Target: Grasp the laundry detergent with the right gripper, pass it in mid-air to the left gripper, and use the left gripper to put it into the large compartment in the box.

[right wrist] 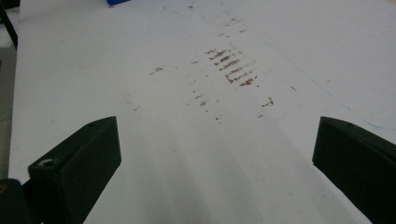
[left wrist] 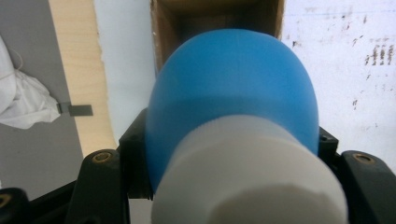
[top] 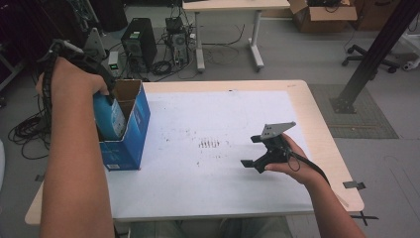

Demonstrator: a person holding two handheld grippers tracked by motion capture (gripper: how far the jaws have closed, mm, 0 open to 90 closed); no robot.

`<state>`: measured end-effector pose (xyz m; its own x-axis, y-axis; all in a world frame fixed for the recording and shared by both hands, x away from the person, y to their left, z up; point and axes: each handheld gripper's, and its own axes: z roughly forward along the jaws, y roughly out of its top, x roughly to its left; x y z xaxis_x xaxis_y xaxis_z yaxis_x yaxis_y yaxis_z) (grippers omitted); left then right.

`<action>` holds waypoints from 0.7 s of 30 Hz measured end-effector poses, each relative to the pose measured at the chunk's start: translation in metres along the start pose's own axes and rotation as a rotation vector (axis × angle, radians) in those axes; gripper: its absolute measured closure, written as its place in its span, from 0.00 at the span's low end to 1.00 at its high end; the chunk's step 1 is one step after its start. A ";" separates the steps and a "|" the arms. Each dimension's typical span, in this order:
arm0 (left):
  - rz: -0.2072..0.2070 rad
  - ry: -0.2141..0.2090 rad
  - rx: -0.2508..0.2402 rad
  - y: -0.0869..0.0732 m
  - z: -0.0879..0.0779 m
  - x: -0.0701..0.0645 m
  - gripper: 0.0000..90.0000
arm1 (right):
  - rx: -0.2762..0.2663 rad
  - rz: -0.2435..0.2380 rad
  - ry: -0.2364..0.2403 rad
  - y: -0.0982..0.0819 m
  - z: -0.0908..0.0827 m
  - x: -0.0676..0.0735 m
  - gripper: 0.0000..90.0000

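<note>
From the high view, the left gripper [top: 101,89] pinches a round blue plastic bottle with a white cap [top: 110,118], partly down inside the open blue cardboard box [top: 130,133] at nine o'clock on the white table [top: 218,188]. The right gripper [top: 253,151] rests at three o'clock.

In the left gripper view, the jaws squeeze the bottle [left wrist: 233,88] over the box [left wrist: 215,16].

In the right gripper view, the jaws are spread wide over the table [right wrist: 210,154], with nothing between them.

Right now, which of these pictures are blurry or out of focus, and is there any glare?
Left gripper view: the blue plastic bottle and its white cap sit too close, soft-focused. Right gripper view: the near black jaws blur, the scuffed white table sheet is sharper. High view: evenly lit, no strong glare.
</note>
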<state>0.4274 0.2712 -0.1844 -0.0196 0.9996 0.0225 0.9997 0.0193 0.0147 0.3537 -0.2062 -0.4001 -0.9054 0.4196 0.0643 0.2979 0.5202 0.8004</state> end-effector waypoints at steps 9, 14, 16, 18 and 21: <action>0.001 -0.010 0.017 0.001 0.023 0.000 0.42 | -0.001 0.003 0.001 -0.001 -0.001 0.001 0.01; 0.003 -0.008 0.019 0.001 0.034 0.000 0.42 | -0.002 0.002 0.003 -0.002 0.000 0.001 0.01; 0.003 -0.010 0.023 0.002 0.039 0.000 0.42 | -0.002 0.002 0.005 -0.002 0.000 0.001 0.01; 0.003 -0.013 0.026 0.002 0.044 0.000 0.42 | -0.001 0.004 0.006 -0.002 0.000 0.001 0.01; 0.004 -0.013 0.032 0.002 0.050 0.000 0.42 | -0.001 0.004 0.008 -0.002 0.001 0.002 0.01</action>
<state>0.4297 0.2726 -0.2343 -0.0153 0.9998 0.0091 0.9997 0.0155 -0.0174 0.3518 -0.2058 -0.4022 -0.9065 0.4159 0.0727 0.3015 0.5173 0.8009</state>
